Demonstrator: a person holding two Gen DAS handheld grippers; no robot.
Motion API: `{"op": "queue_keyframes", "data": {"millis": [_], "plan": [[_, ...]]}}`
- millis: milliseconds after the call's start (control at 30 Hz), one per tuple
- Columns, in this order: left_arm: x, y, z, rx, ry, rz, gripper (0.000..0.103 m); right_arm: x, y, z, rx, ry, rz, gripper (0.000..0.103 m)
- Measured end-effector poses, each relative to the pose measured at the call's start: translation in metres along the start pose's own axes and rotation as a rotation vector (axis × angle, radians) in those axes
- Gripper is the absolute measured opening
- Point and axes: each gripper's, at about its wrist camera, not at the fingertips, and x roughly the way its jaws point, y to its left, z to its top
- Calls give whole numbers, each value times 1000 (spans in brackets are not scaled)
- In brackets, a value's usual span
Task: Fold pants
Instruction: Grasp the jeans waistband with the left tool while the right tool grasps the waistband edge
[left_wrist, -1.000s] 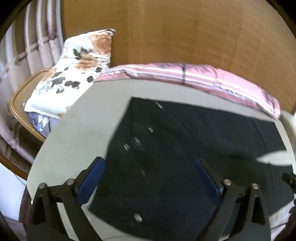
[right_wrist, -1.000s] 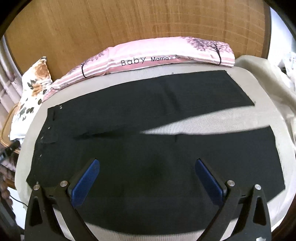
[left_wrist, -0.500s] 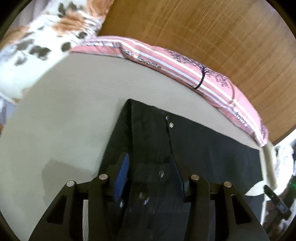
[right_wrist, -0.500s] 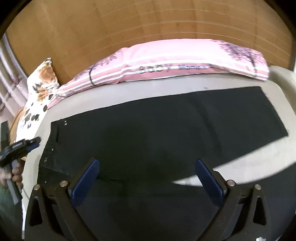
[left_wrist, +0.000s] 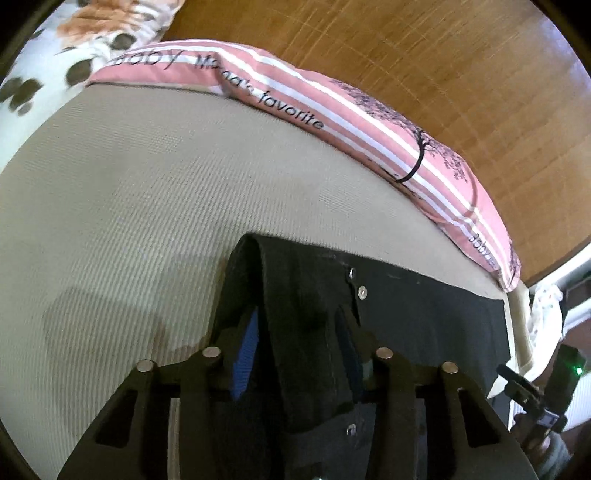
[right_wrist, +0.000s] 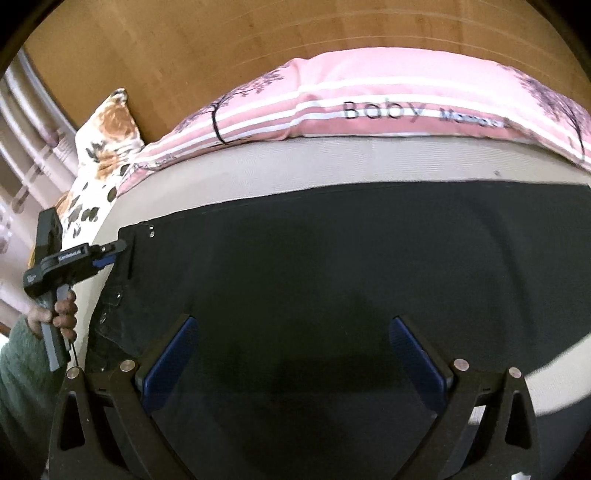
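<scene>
Left gripper (left_wrist: 295, 339) pinching the pants (right_wrist: 332, 266) waistband for a fold
Right gripper (right_wrist: 295, 354) is hovering wide open, empty, low in frame, readying to take cloth

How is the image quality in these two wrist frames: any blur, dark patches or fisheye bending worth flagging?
Left wrist view: floral pillow is smeared, the pink pillow lettering readable; a soft shadow falls on the beige mattress. Right wrist view: black pants are too dark for fold detail; pink pillow text is slightly soft; the mattress edge bows from fisheye; left gripper looks sharp.
</scene>
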Motion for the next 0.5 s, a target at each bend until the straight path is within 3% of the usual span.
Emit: {"op": "queue_keyframes", "data": {"millis": [167,300,500], "plan": [[9,6,12,-23,26,-69,22,14,9,13,-84,0,-29,103],[12,5,14,-8,51,-130,22,22,14,22,-133,3,-37,103],[26,5,28,0,82,-106,22,34,12,36,-120,36,4,103]]}}
